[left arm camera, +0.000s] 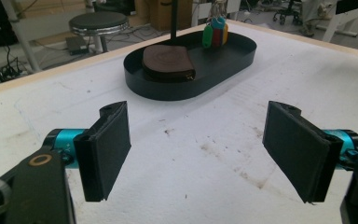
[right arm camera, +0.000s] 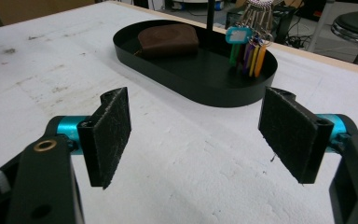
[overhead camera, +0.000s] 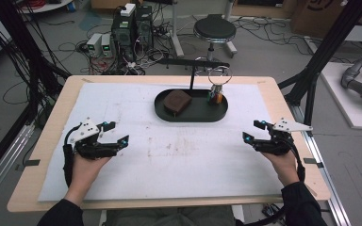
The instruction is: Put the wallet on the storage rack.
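A black oval tray (overhead camera: pixel 195 114) sits on the white mat (overhead camera: pixel 169 155) at 12 o'clock, holding a brown leather pouch (overhead camera: pixel 176 101) on its 9 o'clock side and a bunch of coloured key tags (overhead camera: pixel 216 95) at 3 o'clock. The left gripper (overhead camera: pixel 115 133) at 8 o'clock and the right gripper (overhead camera: pixel 254 132) at 4 o'clock both gape wide, holding nothing.

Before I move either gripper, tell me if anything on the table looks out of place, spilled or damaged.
Nothing is spilled or knocked over. The brown pouch lies flat in the black tray, and the coloured key tags hang over its other end. The white mat has brownish stains mid-table.
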The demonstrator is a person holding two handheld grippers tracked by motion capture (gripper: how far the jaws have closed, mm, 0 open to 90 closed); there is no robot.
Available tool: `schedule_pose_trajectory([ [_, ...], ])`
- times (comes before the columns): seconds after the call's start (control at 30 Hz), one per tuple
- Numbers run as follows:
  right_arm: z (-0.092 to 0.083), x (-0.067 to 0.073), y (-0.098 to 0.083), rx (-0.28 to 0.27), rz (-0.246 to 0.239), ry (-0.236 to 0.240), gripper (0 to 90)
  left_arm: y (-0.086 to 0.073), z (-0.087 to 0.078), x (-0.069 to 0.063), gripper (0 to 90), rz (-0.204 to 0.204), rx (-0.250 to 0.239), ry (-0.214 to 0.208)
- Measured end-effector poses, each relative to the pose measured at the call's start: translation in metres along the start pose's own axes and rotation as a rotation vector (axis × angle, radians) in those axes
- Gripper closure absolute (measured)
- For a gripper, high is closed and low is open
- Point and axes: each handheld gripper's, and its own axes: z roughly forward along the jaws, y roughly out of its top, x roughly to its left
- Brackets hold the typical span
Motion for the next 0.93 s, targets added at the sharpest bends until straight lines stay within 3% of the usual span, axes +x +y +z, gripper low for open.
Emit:
schedule_pose_trajectory([
  [0.07,0.0014,-0.0003,0.0000,0.002,0.007,-0.006,25.6,-0.0011,0.0006,0.0012,23.1,0.018,-0.010,-0.001],
  [0.93,0.0015,-0.0053,0.0000,-0.001,0.026,-0.026,24.7,-0.0072,0.0002,0.0086,23.1,-0.016,0.015,0.042],
])
